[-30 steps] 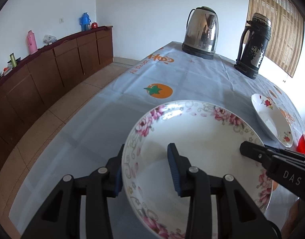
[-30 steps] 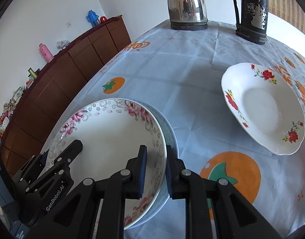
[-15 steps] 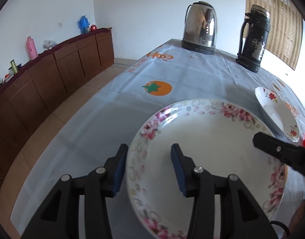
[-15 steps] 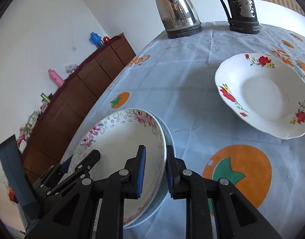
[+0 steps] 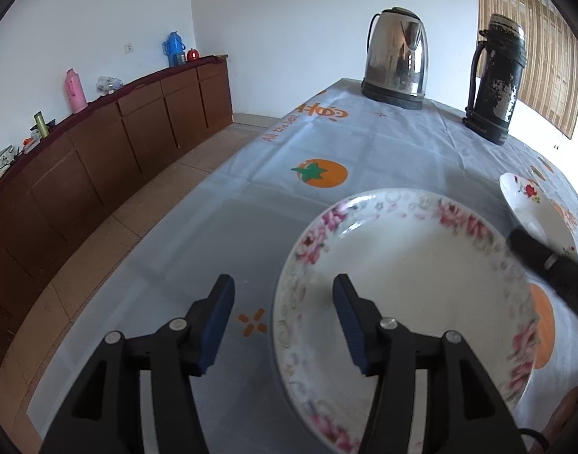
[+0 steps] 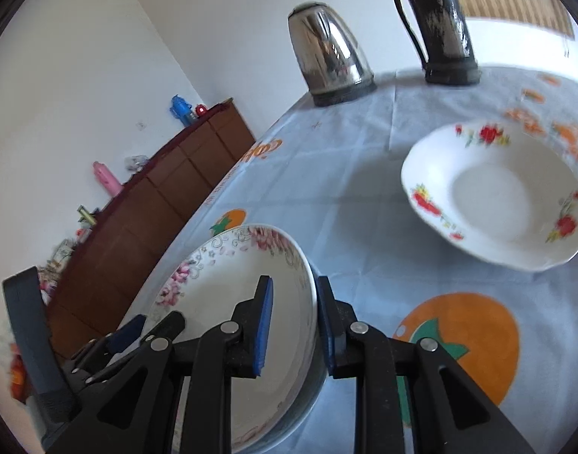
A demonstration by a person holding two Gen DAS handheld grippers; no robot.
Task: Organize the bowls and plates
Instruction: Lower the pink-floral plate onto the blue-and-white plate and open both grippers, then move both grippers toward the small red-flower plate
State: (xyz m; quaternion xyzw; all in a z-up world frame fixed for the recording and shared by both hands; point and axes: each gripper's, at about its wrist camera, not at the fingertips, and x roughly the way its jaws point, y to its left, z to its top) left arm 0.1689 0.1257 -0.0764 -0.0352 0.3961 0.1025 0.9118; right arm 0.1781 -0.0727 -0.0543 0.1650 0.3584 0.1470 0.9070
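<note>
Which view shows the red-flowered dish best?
The right wrist view: the red-flowered dish sits whole and unblocked on the tablecloth, with its rim flowers and hollow visible, though slightly blurred. The left wrist view catches only part of it at the right edge, partly behind the right gripper.

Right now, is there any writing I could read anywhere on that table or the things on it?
"All the best": orange letters along the tablecloth edge, left view.
Large orange characters beside it: cannot read.
Kettle, flask, plates: no writing visible.

Glossy ceramic plate (image 5: 421,287); shiny metal kettle (image 5: 396,62); wooden sideboard (image 5: 99,151).
</note>
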